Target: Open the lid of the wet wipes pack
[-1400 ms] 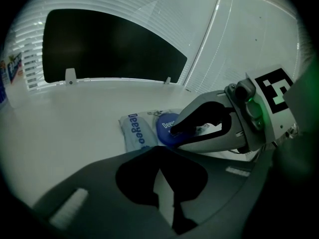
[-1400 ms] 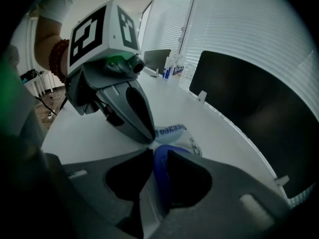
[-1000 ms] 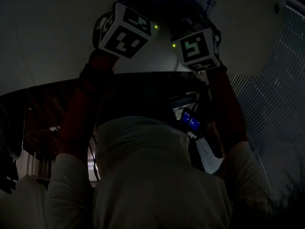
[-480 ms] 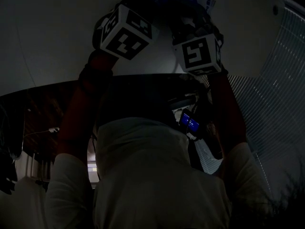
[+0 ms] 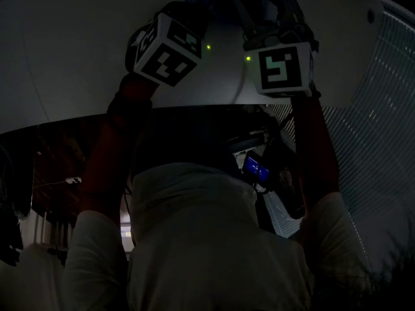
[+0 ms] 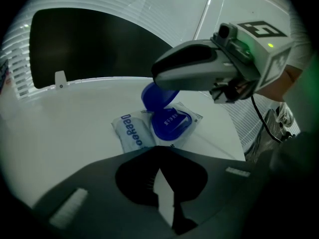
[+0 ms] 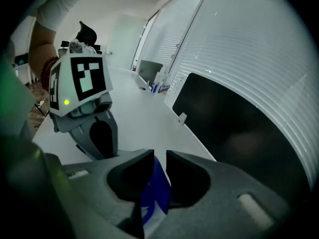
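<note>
Currently the white soft wet wipes pack with blue lettering [image 6: 133, 136] lies flat on the white tabletop [image 6: 60, 128], just beyond the left gripper. Its round blue plastic lid [image 6: 155, 96] stands tilted up off the blue oval collar [image 6: 172, 123] on the pack's right half. The right gripper [image 6: 160, 83] reaches in from the right. Its jaws have just been closing and now grip the lid's raised edge, which fills the narrow gap between them in the right gripper view. The left gripper [image 6: 160, 176] sits at the pack's near end with its jaws close together around a thin pale wedge. I cannot tell whether that wedge is the pack's edge or the tabletop. At the far edge stands a dark rectangular panel [image 6: 99, 49] before white slatted blinds [image 6: 169, 14].
</note>
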{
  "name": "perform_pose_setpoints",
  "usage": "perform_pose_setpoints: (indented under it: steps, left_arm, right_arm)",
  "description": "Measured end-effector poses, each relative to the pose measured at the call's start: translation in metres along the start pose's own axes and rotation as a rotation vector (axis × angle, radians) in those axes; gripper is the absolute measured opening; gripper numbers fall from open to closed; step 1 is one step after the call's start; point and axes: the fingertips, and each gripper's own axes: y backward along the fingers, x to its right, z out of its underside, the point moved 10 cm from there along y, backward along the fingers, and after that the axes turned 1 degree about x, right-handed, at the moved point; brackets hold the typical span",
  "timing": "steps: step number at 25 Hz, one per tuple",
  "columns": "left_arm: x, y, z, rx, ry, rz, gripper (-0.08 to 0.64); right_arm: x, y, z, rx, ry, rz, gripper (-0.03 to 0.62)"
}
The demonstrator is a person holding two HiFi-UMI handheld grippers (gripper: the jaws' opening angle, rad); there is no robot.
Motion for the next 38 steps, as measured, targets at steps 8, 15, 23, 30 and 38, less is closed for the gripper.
perform_pose_setpoints:
  steps: [8,15,23,30,38]
  left_arm:
    - [-0.001,0.001,0.002,0.003,0.01,0.005,0.002]
    - [-0.002,0.001,0.0,-0.006,0.012,-0.006,0.002]
    - [-0.002,0.004,0.001,0.004,0.024,-0.01,0.002]
    - [0.0,0.006,-0.001,0.055,0.024,-0.059,0.002]
    - [0.016,0.07,-0.054,0.306,0.037,-0.143,0.002]
  right_arm:
    - [0.033,-0.034,0.008,-0.006,0.032,0.067,0.075]
    - [0.043,-0.075,0.049,-0.078,0.03,0.031,0.075]
    - [0.036,-0.083,0.057,-0.093,0.019,0.019,0.058]
    - [0.038,-0.072,0.059,-0.042,-0.039,0.038,0.007]
    - [0.057,-0.008,0.007,0.128,-0.13,0.112,0.002]
